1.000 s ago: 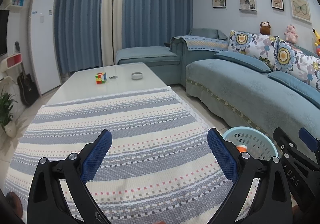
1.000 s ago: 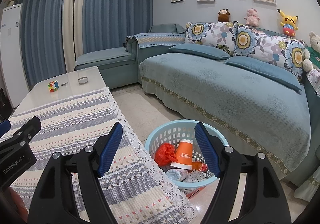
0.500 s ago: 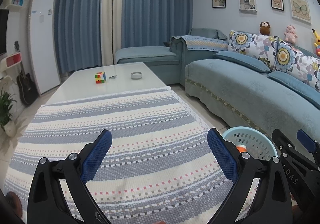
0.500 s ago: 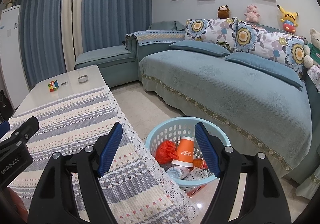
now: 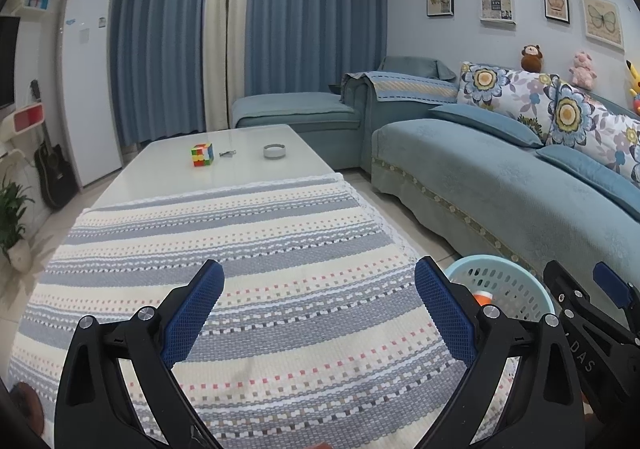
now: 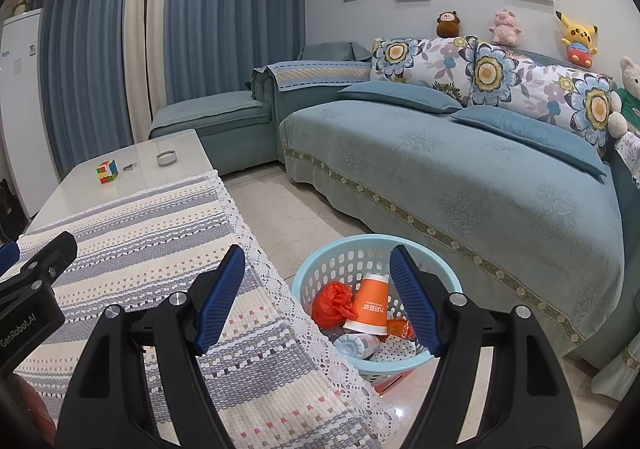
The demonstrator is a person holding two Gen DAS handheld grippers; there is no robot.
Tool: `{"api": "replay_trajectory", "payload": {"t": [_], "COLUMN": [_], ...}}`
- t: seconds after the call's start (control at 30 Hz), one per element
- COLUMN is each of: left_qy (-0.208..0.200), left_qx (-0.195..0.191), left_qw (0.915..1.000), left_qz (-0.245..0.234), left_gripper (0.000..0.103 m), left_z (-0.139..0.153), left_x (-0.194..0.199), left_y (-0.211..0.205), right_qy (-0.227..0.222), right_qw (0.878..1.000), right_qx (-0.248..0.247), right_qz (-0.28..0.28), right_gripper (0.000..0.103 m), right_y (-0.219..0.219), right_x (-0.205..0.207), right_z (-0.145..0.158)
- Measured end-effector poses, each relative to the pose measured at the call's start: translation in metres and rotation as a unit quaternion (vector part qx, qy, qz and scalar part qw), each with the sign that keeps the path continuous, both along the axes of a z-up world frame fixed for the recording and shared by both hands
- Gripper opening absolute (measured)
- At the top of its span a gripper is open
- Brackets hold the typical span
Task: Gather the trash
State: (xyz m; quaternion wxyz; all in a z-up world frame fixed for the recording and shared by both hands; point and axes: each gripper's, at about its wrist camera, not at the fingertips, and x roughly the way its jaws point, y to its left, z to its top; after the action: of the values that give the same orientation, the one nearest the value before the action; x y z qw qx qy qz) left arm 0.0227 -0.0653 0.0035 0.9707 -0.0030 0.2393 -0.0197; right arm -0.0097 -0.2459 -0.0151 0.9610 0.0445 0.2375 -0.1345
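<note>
— Blue curtains (image 5: 312,29) and a long teal sofa (image 6: 460,169) fill the room; what stands nearer?

— A white coffee table (image 5: 240,169), its near half under a striped cloth (image 5: 240,269). A colour cube (image 5: 202,154) sits on the bare far end.

— And the trash?

— On the floor between table and sofa, in a pale blue basket (image 6: 332,253): an upturned orange cup (image 6: 370,303), a crumpled red bag (image 6: 334,303), and other bits.

— The grippers?

— Left gripper (image 5: 320,309) hovers over the cloth, jaws wide apart, empty. Right gripper (image 6: 316,297) hangs above the table edge and basket, jaws also spread, touching nothing.
</note>
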Motion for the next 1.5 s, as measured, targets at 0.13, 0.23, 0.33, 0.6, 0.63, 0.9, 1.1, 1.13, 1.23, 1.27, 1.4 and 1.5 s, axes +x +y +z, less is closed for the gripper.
{"api": "replay_trajectory", "payload": {"t": [0.13, 0.23, 0.33, 0.6, 0.63, 0.9, 1.1, 1.13, 1.23, 1.27, 1.4, 1.5], "left_qy": [0.001, 0.0, -0.001, 0.002, 0.001, 0.001, 0.003, 0.003, 0.005, 0.004, 0.004, 0.005], "left_qx": [0.0, 0.002, 0.002, -0.001, 0.0, 0.001, 0.002, 0.001, 0.003, 0.005, 0.007, 0.011], "left_qw": [1.0, 1.0, 1.0, 1.0, 1.0, 1.0, 1.0, 1.0, 1.0, 1.0, 1.0, 0.9999], "left_qz": [-0.001, 0.0, 0.003, 0.005, 0.005, 0.007, 0.007, 0.006, 0.002, 0.003, 0.004, 0.006], "left_gripper": [0.093, 0.093, 0.093, 0.093, 0.093, 0.093, 0.093, 0.093, 0.093, 0.093, 0.093, 0.093], "left_z": [-0.0001, 0.0006, 0.0008, 0.0016, 0.0017, 0.0026, 0.0031, 0.0032, 0.0026, 0.0025, 0.0027, 0.0027], "left_x": [-0.0007, -0.0006, -0.0003, 0.0006, 0.0, 0.0004, 0.0004, 0.0004, -0.0003, -0.0006, -0.0007, 0.0], "left_y": [0.0009, 0.001, 0.0015, 0.004, 0.0037, 0.0045, 0.004, 0.0039, 0.0022, 0.0017, 0.0009, 0.0011], "right_qy": [0.0, 0.0, 0.001, 0.002, 0.003, 0.0, 0.001, 0.001, 0.001, 0.001, 0.002, 0.002], "right_qw": [1.0, 1.0, 1.0, 1.0, 1.0, 1.0, 1.0, 1.0, 1.0, 1.0, 1.0, 1.0], "right_qx": [0.0, 0.0, 0.0, 0.0, 0.0, 0.001, 0.001, 0.001, 0.001, 0.001, 0.001, 0.002], "right_qz": [0.0, 0.001, 0.002, 0.003, 0.003, 0.003, 0.003, 0.003, 0.004, 0.003, 0.004, 0.004], "right_gripper": [0.071, 0.071, 0.071, 0.071, 0.071, 0.071, 0.071, 0.071, 0.071, 0.071, 0.071, 0.071], "right_y": [0.0001, 0.0001, -0.0006, -0.0011, -0.0012, -0.0006, 0.0001, 0.0002, 0.0003, 0.0004, 0.001, 0.001], "right_x": [0.0, 0.0001, 0.0009, 0.0016, 0.0012, 0.0009, 0.0018, 0.0022, 0.0027, 0.0025, 0.0042, 0.0039], "right_z": [-0.0001, 0.0, 0.0003, 0.0013, 0.0014, 0.003, 0.0029, 0.0028, 0.0025, 0.0026, 0.0021, 0.0022]}}
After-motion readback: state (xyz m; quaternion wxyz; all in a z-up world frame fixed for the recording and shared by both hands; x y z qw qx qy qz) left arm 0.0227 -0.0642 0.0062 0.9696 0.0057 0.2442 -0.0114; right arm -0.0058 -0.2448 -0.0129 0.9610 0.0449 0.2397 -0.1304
